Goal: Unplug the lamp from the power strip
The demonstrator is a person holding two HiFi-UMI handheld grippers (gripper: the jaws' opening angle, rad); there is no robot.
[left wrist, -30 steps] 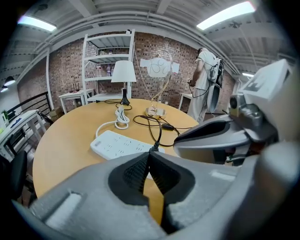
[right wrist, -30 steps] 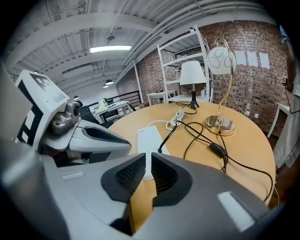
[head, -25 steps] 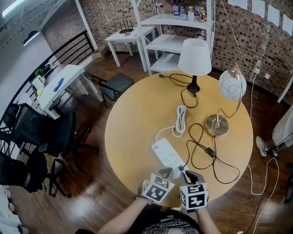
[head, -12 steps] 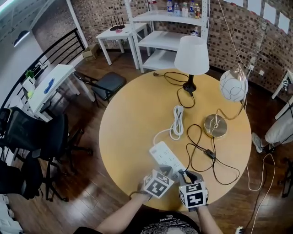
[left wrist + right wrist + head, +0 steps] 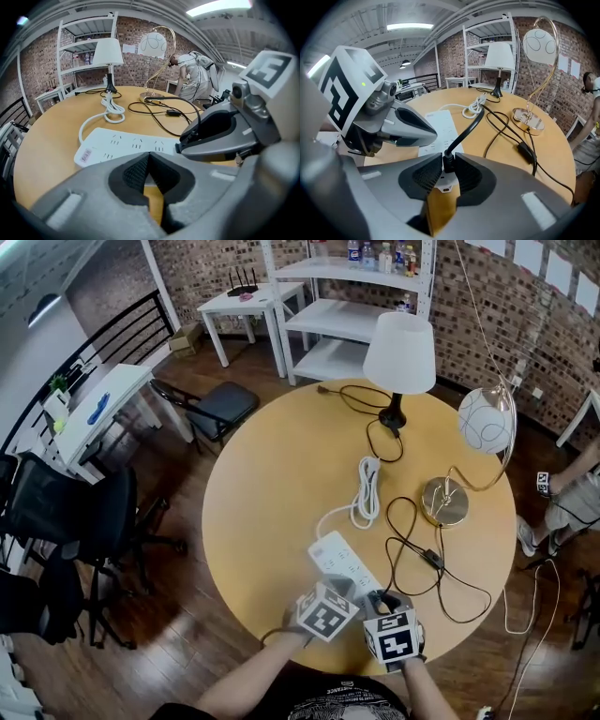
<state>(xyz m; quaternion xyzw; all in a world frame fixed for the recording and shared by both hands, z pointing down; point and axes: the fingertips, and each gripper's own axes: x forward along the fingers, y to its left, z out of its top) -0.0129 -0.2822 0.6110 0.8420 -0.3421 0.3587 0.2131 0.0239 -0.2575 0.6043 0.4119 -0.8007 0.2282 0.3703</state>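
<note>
A white power strip [image 5: 339,562] lies on the round wooden table [image 5: 272,484], with its white cable coiled [image 5: 367,491] beyond it. A black plug [image 5: 448,161] stands in the strip's near end. Its black cord [image 5: 412,549] runs through an inline switch [image 5: 431,557] to the gold globe lamp [image 5: 445,502]. My right gripper [image 5: 380,598] straddles that plug, and its jaws are opening with the plug between the pads. My left gripper [image 5: 341,588] is shut and empty beside it, just short of the strip's near end [image 5: 126,143].
A white-shade lamp [image 5: 398,352] stands at the table's far side, its black cord [image 5: 361,399] loose on the top. Chairs [image 5: 84,521] stand to the left, white shelves [image 5: 352,324] behind. A person [image 5: 572,498] is at the right edge, near floor cables [image 5: 539,606].
Both grippers stay at the strip's near end. The head view has shifted a little, and the person at the right edge has moved.
</note>
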